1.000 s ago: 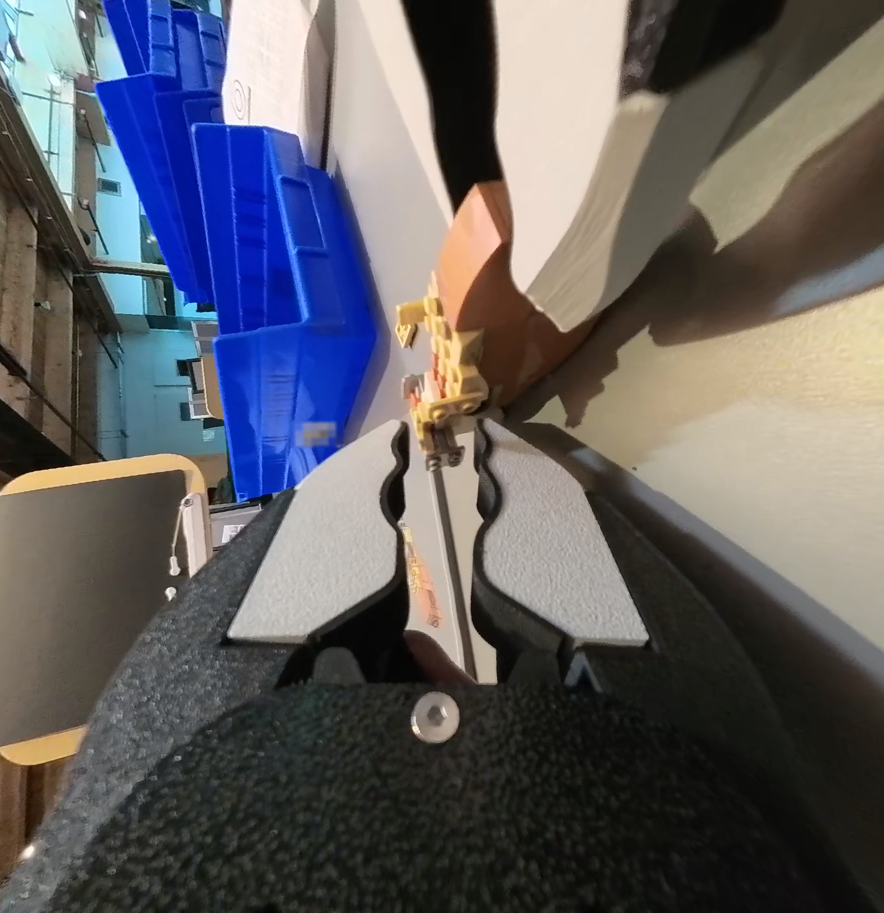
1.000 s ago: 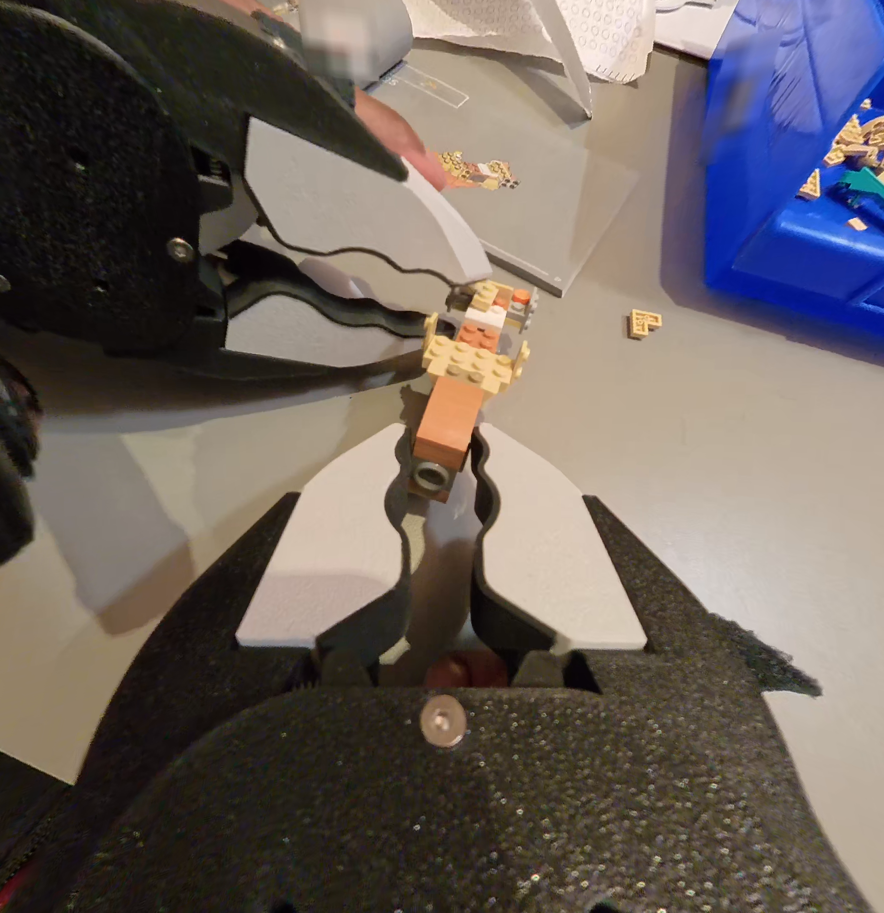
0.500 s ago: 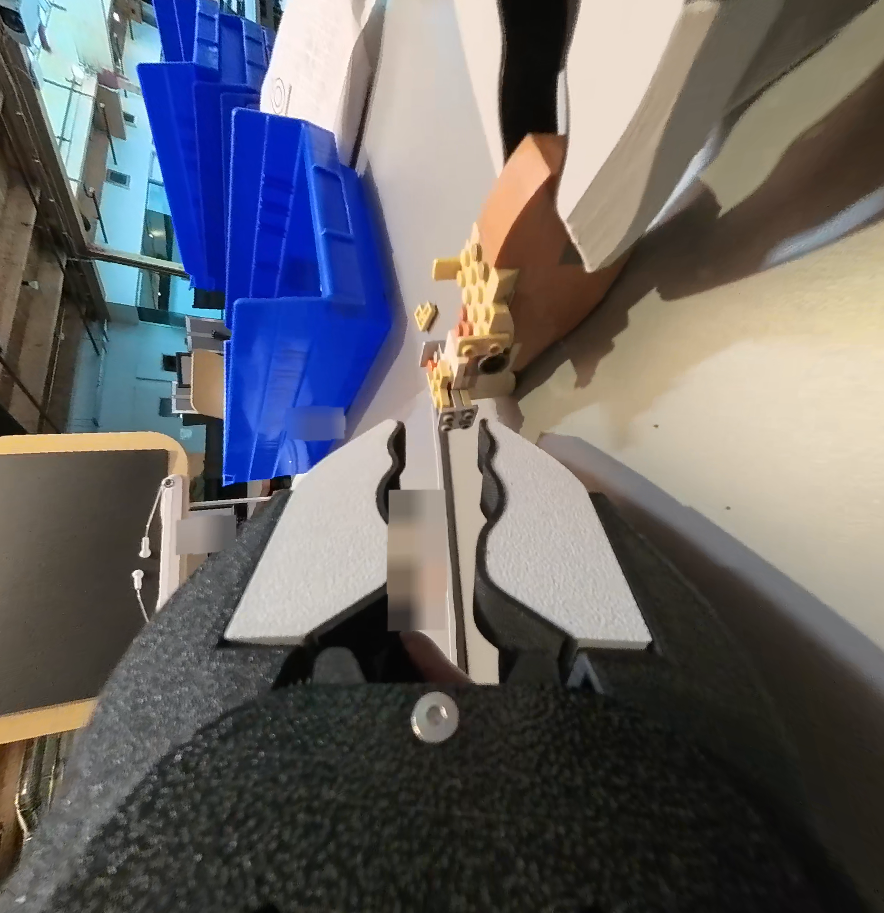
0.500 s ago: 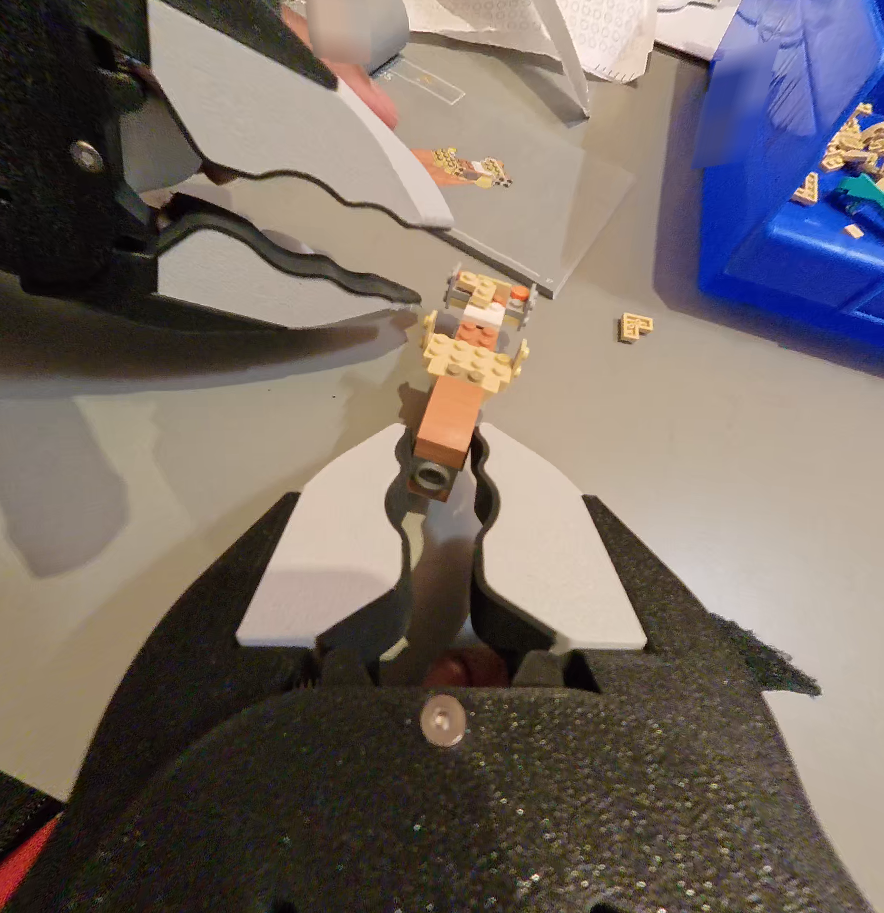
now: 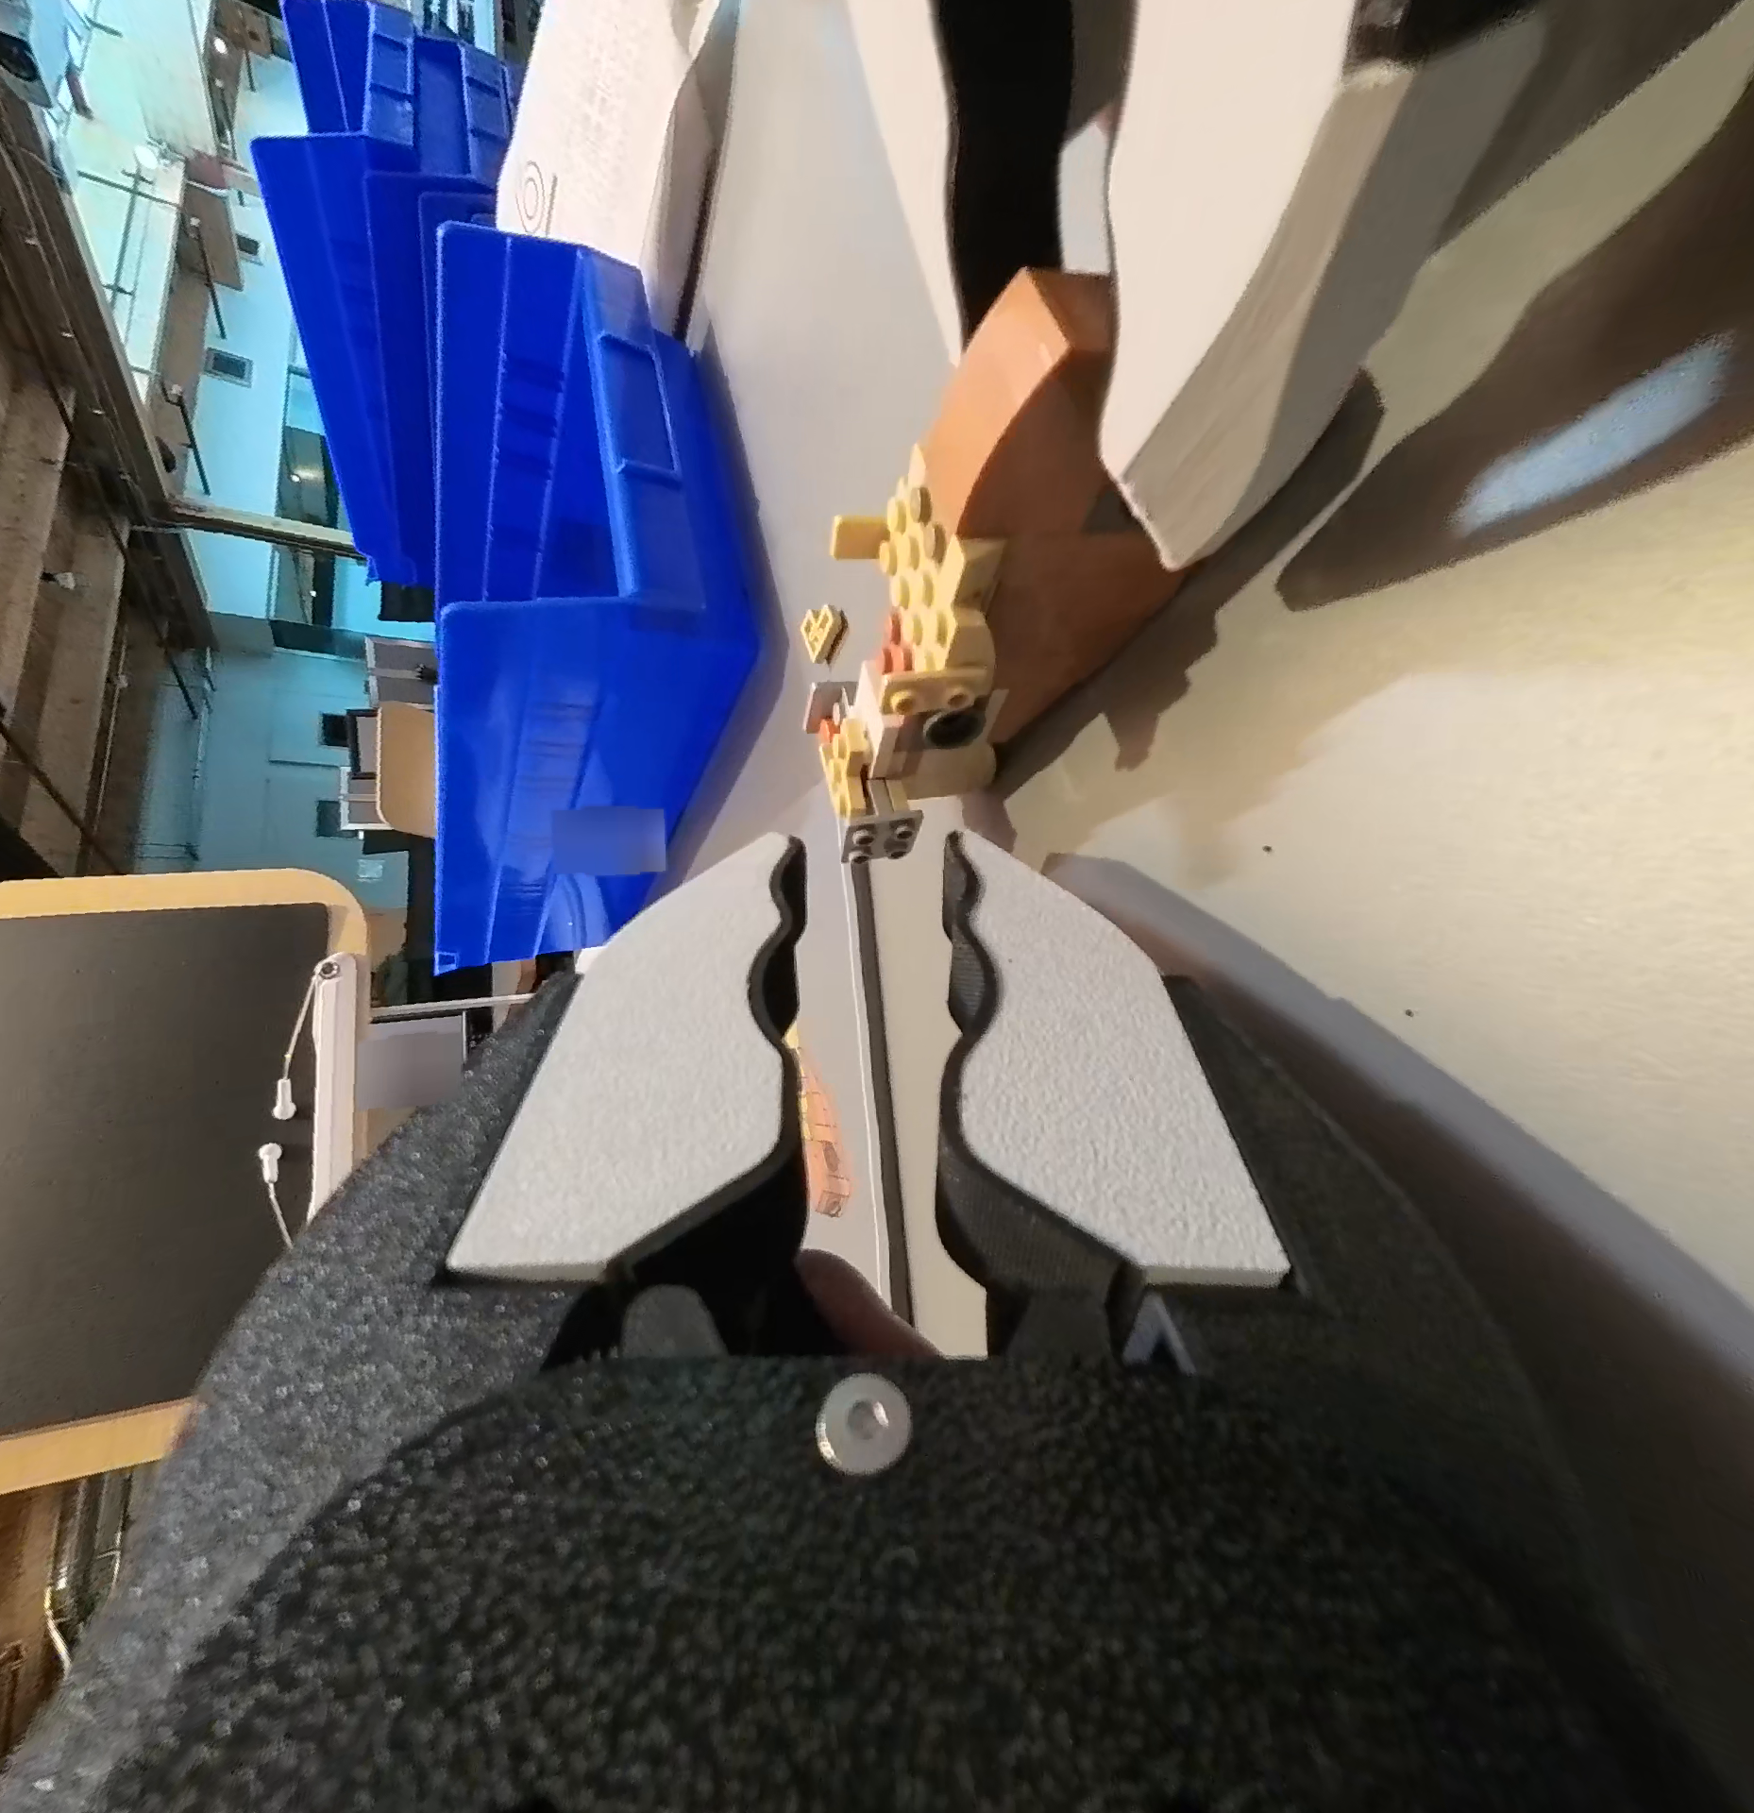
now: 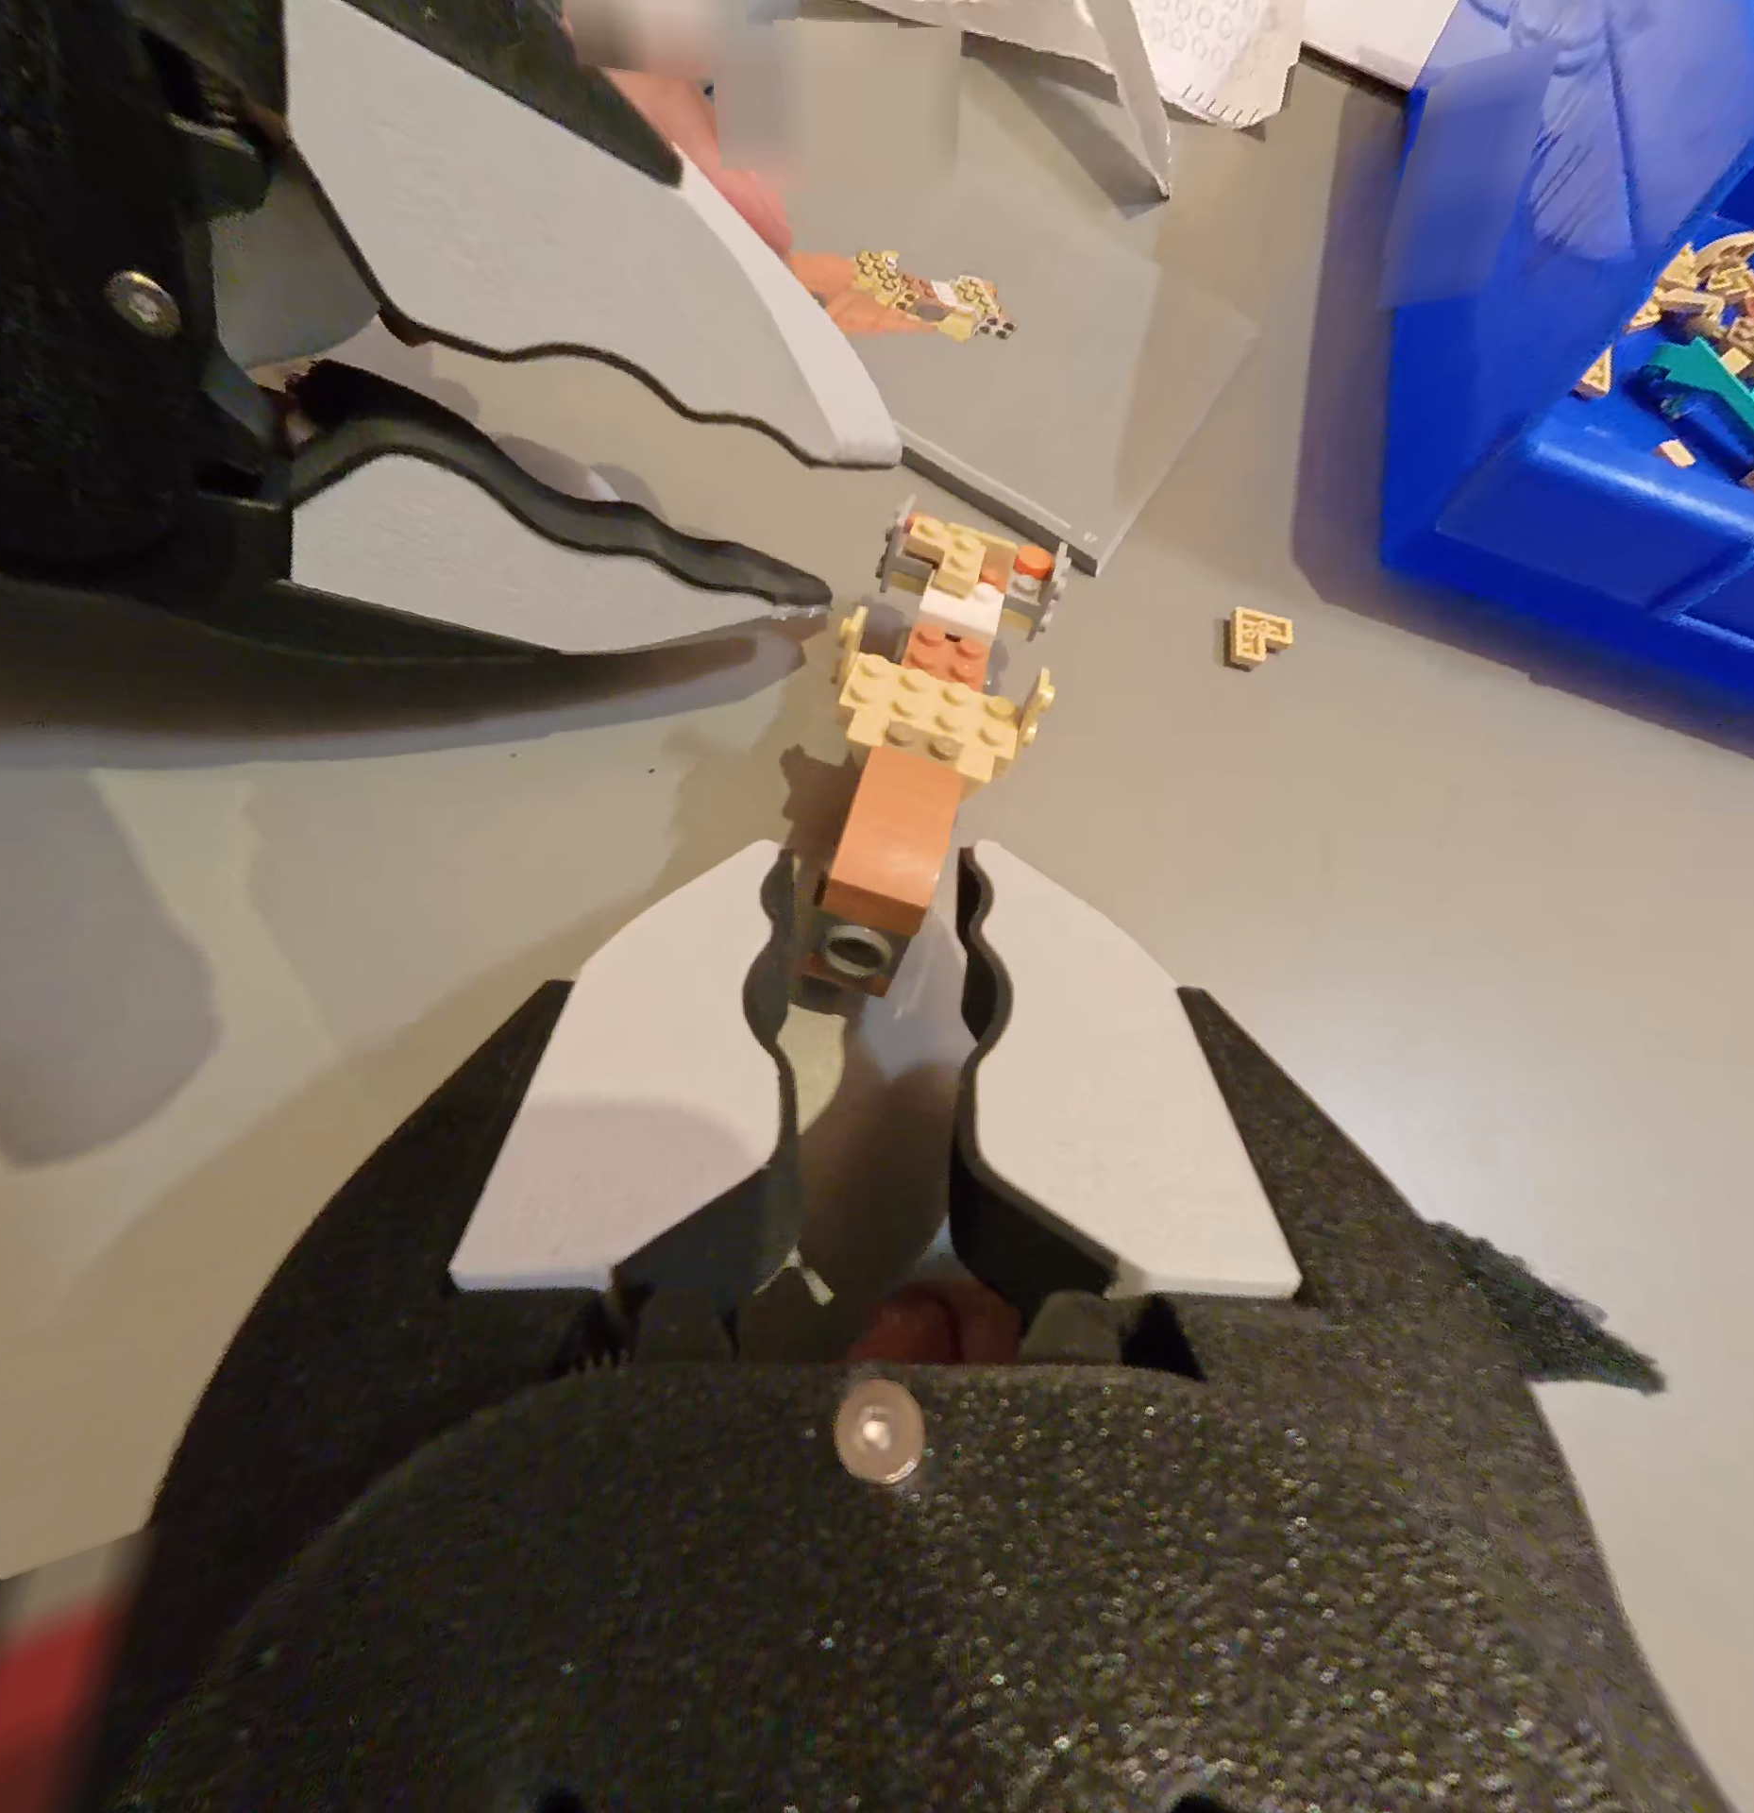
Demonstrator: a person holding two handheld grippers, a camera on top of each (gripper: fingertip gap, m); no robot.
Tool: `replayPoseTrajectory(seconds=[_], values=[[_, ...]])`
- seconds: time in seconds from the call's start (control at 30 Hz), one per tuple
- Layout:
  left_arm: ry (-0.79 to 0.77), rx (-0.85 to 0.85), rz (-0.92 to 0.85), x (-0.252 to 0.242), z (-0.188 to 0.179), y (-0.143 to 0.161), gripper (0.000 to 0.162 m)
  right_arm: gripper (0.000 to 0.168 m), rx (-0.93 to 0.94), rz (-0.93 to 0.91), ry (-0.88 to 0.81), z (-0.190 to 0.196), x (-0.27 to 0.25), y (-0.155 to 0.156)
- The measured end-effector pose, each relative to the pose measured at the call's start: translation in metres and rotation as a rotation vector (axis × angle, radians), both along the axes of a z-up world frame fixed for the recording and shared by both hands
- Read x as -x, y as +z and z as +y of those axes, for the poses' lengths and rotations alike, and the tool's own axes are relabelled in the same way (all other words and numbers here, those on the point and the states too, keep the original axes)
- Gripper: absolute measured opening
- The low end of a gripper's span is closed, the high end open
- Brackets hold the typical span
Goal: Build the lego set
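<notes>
A small lego model (image 6: 927, 706) has a brown brick at the near end, a tan studded plate in the middle, and orange, white and grey parts at the far end. My right gripper (image 6: 868, 883) is shut on the brown brick. My left gripper (image 6: 844, 525) is open and empty; it comes in from the upper left with its lower fingertip just beside the model's far end. In the left wrist view, the left gripper (image 5: 873, 849) has its jaws apart, and the model's grey end (image 5: 883, 834) sits just ahead of its tips. One white finger of the right gripper (image 5: 1246, 343) covers part of the brown brick.
A loose tan L-shaped piece (image 6: 1258, 638) lies on the grey table right of the model. A blue bin (image 6: 1540, 510) with several loose pieces stands at the far right. An open instruction booklet (image 6: 1099, 373) lies behind the model. More blue bins (image 5: 579, 638) show in the left wrist view. My hands' fingertips stand some 7 centimeters from each other. Both grippers' tips are roughly 11 centimeters from the loose tan L-shaped piece (image 6: 1258, 638). The left camera catches it too, in the left wrist view (image 5: 818, 629).
My left gripper has pulled back from the model's far end and off to the side, with its jaws apart. My right gripper has kept its hold on the brown brick.
</notes>
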State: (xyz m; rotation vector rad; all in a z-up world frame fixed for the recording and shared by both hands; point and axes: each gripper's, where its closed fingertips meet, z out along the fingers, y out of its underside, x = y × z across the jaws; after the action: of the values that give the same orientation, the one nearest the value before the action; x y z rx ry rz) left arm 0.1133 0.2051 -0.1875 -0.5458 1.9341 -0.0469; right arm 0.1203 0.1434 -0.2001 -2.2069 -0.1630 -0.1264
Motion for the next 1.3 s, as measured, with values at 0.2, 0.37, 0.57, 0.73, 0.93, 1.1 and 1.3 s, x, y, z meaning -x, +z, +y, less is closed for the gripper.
replayPoseTrajectory(seconds=[0.2, 0.37, 0.57, 0.73, 0.93, 1.1, 1.3], values=[[0.002, -0.009, -0.001, 0.0, 0.0, 0.0, 0.026, 0.034, 0.024, -0.033, -0.016, 0.003, -0.001, -0.003], [0.002, -0.014, -0.007, 0.0, -0.001, 0.001, 0.025, 0.033, 0.028, -0.045, -0.028, 0.007, -0.004, -0.004], [0.012, -0.015, -0.013, 0.0, 0.003, 0.002, 0.025, 0.024, 0.03, -0.039, -0.03, 0.01, -0.007, -0.004], [0.019, -0.012, -0.024, 0.002, 0.006, 0.003, 0.026, 0.022, 0.028, -0.027, -0.024, 0.011, -0.007, -0.004], [0.017, -0.016, -0.042, 0.005, 0.007, 0.006, 0.026, 0.02, 0.019, -0.013, -0.025, 0.012, -0.011, -0.003], [0.017, -0.022, -0.068, 0.008, 0.008, 0.011, 0.026, 0.02, -0.008, 0.011, -0.026, 0.014, -0.014, 0.001], [0.005, -0.023, -0.107, 0.01, 0.006, 0.017, 0.03, 0.02, -0.053, 0.07, -0.012, 0.019, -0.018, 0.008]])
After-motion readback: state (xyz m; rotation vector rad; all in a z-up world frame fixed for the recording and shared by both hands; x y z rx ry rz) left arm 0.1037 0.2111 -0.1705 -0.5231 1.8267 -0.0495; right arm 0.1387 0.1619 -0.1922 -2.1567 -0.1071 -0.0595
